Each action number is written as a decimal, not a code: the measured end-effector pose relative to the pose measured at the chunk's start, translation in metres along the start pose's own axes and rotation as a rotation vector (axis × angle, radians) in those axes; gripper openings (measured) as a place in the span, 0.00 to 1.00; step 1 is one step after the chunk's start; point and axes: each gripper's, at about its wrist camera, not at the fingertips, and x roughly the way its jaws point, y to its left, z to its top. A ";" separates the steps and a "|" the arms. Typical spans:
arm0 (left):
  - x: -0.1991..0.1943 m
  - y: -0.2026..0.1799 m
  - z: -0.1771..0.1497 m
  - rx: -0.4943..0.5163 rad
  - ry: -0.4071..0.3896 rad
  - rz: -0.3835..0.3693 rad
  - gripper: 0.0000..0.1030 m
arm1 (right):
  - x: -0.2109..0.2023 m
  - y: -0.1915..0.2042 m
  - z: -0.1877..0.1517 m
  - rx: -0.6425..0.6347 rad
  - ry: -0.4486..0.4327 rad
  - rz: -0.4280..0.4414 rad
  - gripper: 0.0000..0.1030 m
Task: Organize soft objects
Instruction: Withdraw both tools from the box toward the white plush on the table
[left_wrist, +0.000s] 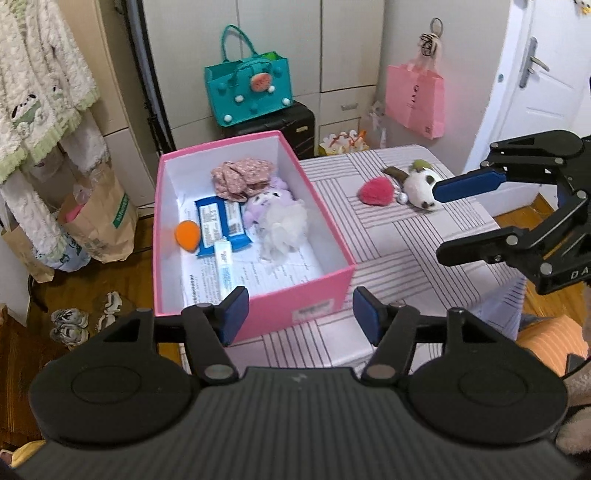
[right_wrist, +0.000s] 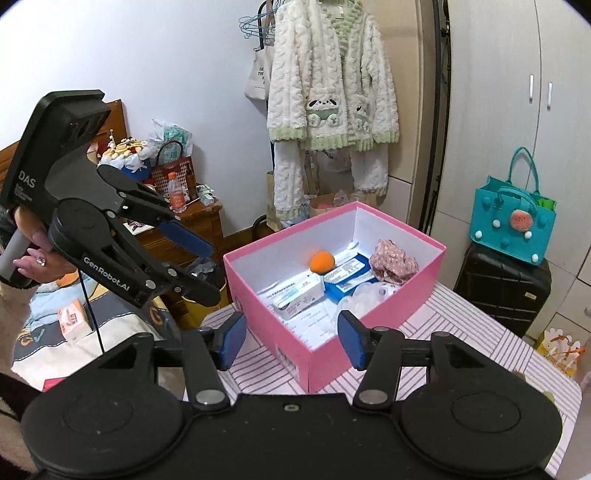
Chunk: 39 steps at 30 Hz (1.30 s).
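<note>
Both grippers, left (left_wrist: 300, 314) and right (right_wrist: 291, 339), jaws open and empty, near pink box (left_wrist: 295, 306) edge

A bedroom with a wooden floor (left_wrist: 110, 280) and pale wardrobe doors (left_wrist: 280, 48); a fleecy robe (right_wrist: 332, 92) hangs upper centre, a black suitcase (right_wrist: 502, 284) stands right, a white door (left_wrist: 539, 74) upper right.

Setting: lived-in bedroom of a home. Evidence: fleece pyjama set (right_wrist: 332, 92) on a garment rack; tall cream wardrobe (right_wrist: 517, 110) with drawers; black suitcase (right_wrist: 502, 284) bearing a teal felt handbag (right_wrist: 513, 225); pink shopping bag (left_wrist: 415, 99) hung on the wardrobe; white panelled door (left_wrist: 539, 74); bed with patterned bedding (right_wrist: 55, 332); wooden nightstand (right_wrist: 195, 225); wood floor (left_wrist: 122, 280) with slippers (left_wrist: 70, 325).
</note>
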 end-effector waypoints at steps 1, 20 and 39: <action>0.000 -0.003 -0.001 0.005 0.001 -0.007 0.61 | -0.002 0.001 -0.003 0.003 0.001 0.001 0.59; 0.038 -0.039 -0.025 0.039 0.077 -0.066 0.69 | -0.026 -0.007 -0.075 0.061 0.035 -0.110 0.62; 0.087 -0.099 -0.029 0.044 -0.081 -0.204 0.70 | -0.032 -0.050 -0.142 0.123 -0.034 -0.290 0.64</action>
